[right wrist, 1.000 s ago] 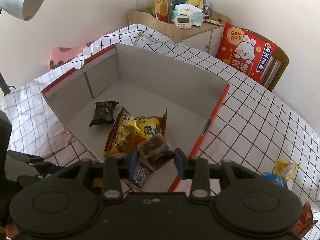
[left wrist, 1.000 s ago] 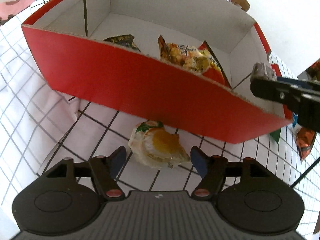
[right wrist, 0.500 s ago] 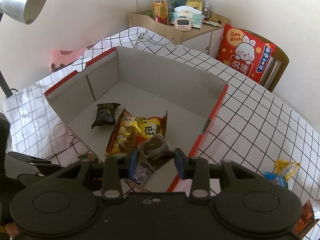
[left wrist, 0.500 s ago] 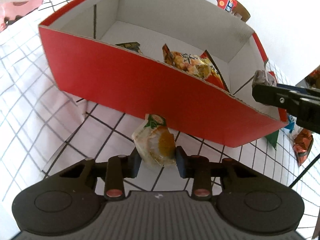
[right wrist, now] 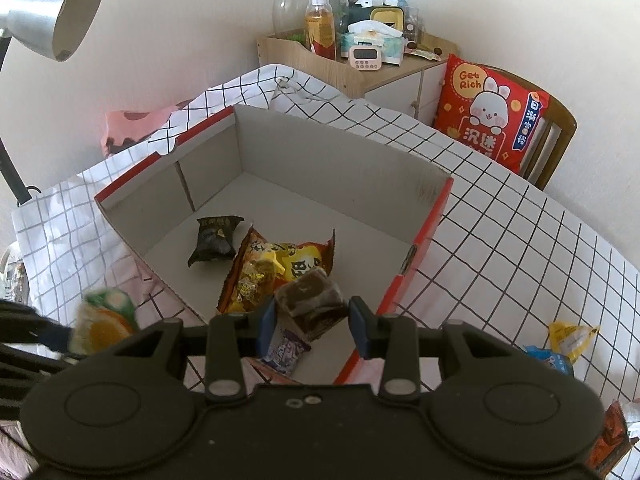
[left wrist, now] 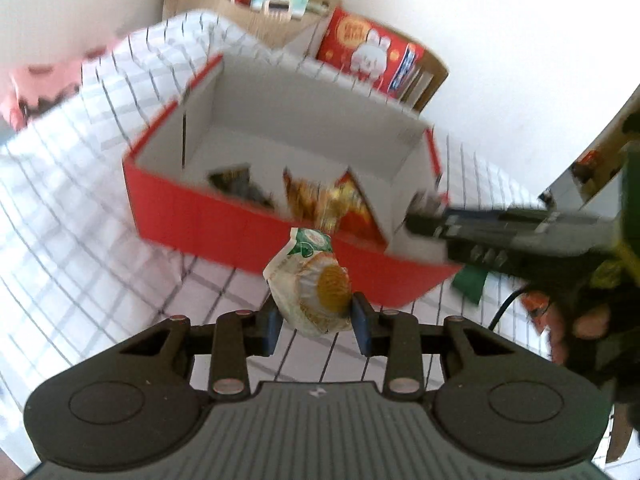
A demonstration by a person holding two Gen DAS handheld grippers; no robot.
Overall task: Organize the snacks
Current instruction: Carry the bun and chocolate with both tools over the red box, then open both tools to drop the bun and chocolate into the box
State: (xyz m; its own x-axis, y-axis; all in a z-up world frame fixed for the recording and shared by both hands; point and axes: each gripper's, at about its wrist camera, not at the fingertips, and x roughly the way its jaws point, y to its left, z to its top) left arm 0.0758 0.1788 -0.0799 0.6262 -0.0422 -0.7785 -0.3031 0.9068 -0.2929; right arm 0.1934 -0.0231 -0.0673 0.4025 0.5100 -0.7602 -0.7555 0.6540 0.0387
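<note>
My left gripper [left wrist: 316, 326] is shut on a clear-wrapped egg-yolk pastry [left wrist: 314, 284] and holds it in the air in front of the red cardboard box [left wrist: 240, 216]. My right gripper [right wrist: 312, 326] is shut on a brown wrapped snack cube [right wrist: 310, 300] above the box's near right corner [right wrist: 416, 256]. Inside the box lie a black packet [right wrist: 214, 238], a yellow-orange bag [right wrist: 276, 272] and a small purple packet [right wrist: 284, 350]. The pastry also shows at the left of the right wrist view [right wrist: 102, 320].
A checked cloth [right wrist: 520, 248] covers the table. Loose snacks lie at the right: a yellow packet [right wrist: 572, 334], a blue one [right wrist: 546, 358] and an orange one [right wrist: 608, 438]. A lamp [right wrist: 56, 4], a wooden cabinet [right wrist: 360, 68] and a red cushion [right wrist: 488, 112] stand behind.
My left gripper closed on the pastry and lifted it off the cloth, rising and pulling back from the box. My right gripper stays shut on the brown cube, nearly still.
</note>
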